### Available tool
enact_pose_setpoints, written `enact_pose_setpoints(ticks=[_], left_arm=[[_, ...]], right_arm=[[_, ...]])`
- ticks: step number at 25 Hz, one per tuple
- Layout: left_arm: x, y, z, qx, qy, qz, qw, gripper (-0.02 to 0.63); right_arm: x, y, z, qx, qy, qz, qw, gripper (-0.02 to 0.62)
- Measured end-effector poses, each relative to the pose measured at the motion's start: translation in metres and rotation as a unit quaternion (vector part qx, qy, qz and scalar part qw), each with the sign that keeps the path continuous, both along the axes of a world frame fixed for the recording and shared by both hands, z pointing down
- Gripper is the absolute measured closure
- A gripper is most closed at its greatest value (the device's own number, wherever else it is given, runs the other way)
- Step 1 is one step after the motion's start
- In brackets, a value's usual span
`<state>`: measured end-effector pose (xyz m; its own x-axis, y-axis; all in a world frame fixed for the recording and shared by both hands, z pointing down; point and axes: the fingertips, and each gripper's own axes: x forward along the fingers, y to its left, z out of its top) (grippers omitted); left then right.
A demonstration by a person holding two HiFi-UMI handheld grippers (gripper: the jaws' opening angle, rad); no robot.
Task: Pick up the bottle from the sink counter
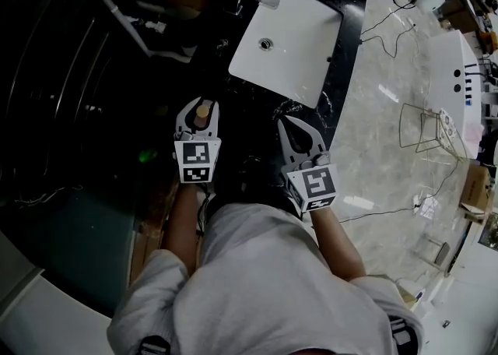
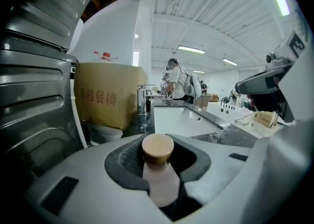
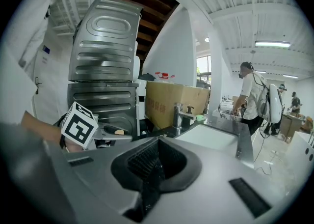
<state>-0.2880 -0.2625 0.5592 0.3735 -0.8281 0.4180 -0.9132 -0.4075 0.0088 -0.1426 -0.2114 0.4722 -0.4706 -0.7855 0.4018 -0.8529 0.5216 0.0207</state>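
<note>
My left gripper [image 1: 198, 106] is clamped on the tan-capped bottle [image 2: 160, 171], my right gripper [image 1: 289, 126] is pinched together empty, so I reckon only lifting it clear of the sink counter [image 1: 350, 42] remains.

I'm in a big open test hall, not a home. A white basin [image 1: 288, 42] in a dark desk [image 1: 343, 50] stands on a marble floor [image 1: 389, 135] strewn with cables [image 1: 381, 211]. Strip lights [image 2: 191, 49] hang overhead, a cardboard box [image 2: 105, 100] sits by, and other people [image 3: 252, 100] wear backpacks.
</note>
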Motion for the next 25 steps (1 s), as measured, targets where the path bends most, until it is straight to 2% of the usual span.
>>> enact_pose_setpoints(ticks=[5, 9, 17, 21, 25], left_arm=[[0.013, 0.008, -0.014, 0.004, 0.008, 0.018, 0.9998, 0.485], [0.028, 0.011, -0.031, 0.007, 0.031, 0.031, 0.9990, 0.485], [0.066, 0.019, -0.056, 0.030, 0.016, 0.073, 0.9968, 0.486], [0.086, 0.022, -0.064, 0.033, 0.020, 0.074, 0.9965, 0.486], [0.103, 0.019, -0.071, 0.038, 0.013, 0.059, 0.9974, 0.486]], right_arm=[[0.000, 0.005, 0.002, -0.001, -0.003, 0.006, 1.000, 0.586], [0.002, 0.006, 0.002, -0.001, -0.004, 0.014, 1.000, 0.586], [0.008, 0.009, 0.002, 0.004, -0.015, 0.017, 1.000, 0.586], [0.020, 0.004, -0.001, 0.009, -0.026, 0.014, 1.000, 0.586], [0.034, -0.005, -0.006, 0.021, -0.036, -0.008, 0.999, 0.586]])
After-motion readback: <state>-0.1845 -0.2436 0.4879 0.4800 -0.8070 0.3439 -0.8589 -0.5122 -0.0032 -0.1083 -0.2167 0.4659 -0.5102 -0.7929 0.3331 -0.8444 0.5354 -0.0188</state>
